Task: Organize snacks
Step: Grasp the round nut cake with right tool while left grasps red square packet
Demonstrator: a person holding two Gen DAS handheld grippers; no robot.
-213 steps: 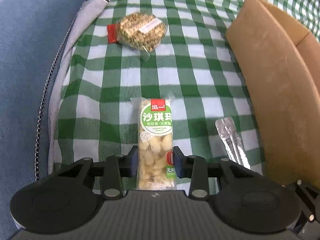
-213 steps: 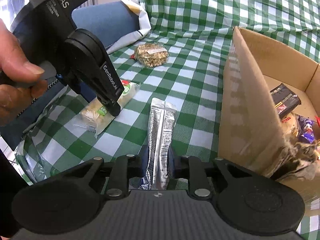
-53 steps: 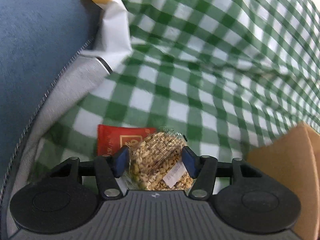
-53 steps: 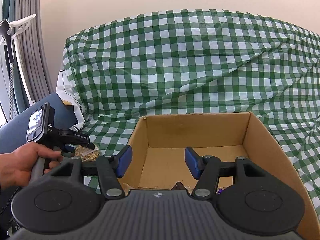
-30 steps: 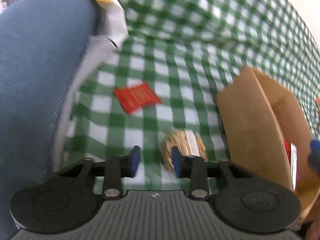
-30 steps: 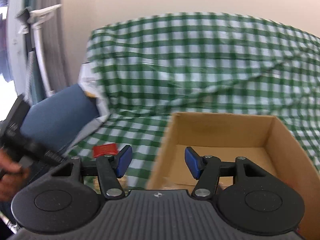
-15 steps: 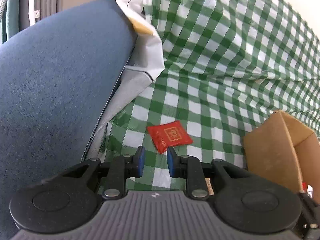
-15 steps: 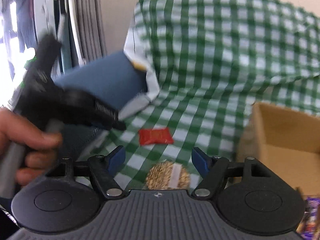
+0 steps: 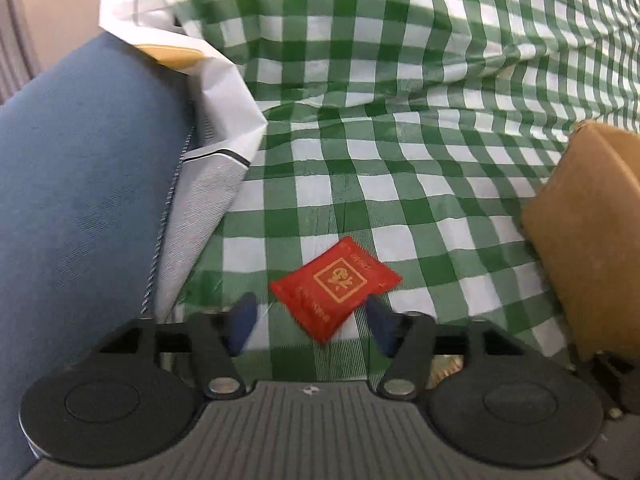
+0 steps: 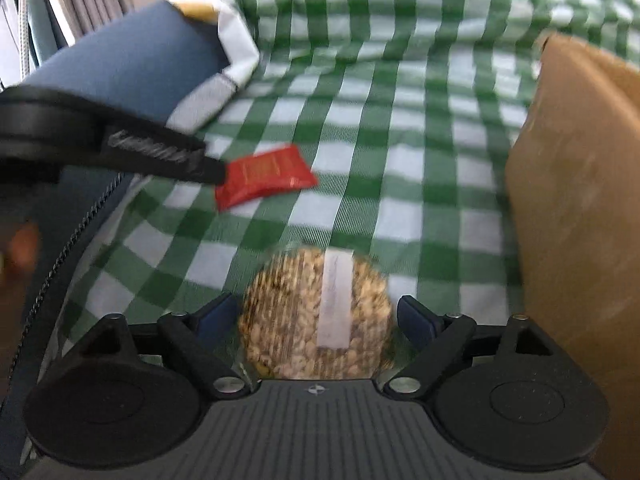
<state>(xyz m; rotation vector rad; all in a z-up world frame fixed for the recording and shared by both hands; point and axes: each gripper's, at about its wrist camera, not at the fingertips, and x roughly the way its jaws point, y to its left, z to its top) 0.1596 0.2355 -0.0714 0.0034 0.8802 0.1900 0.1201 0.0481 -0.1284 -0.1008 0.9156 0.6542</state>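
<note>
The left gripper (image 9: 310,322) has its jaws spread wide, and between its blue-padded fingertips (image 9: 240,320) lies the near corner of a flat red foil sachet with a gold square emblem (image 9: 338,282). The sachet rests on the green-and-white checked cloth (image 9: 400,128), tilted diagonally, most of its body just ahead of the fingertips; neither pad visibly touches it. To the left of this gripper rises a blue upholstered cushion (image 9: 80,200) with a strip of pale grey fabric and a zipper along its edge (image 9: 200,216). To the right, well off the fingers, stands the outer wall of a brown cardboard box (image 9: 592,248).

The right gripper (image 10: 316,320) is also spread wide. Between its blue pads (image 10: 216,316) sits a round clear-wrapped cake of puffed grains and seeds with a white label strip (image 10: 316,312), lying flat on the checked cloth (image 10: 360,120). The cake fills most of the gap; the picture is blurred, and I cannot tell whether either pad touches the wrapper. Ahead and to the left of this gripper, the red sachet (image 10: 264,174) shows again, with the black finger of the left gripper (image 10: 208,170) reaching in from the left and meeting the sachet's near-left edge. The cardboard box (image 10: 580,200) stands close on the right, its wall running alongside the right finger. The blue cushion (image 10: 120,52) lies far ahead to the left.
</note>
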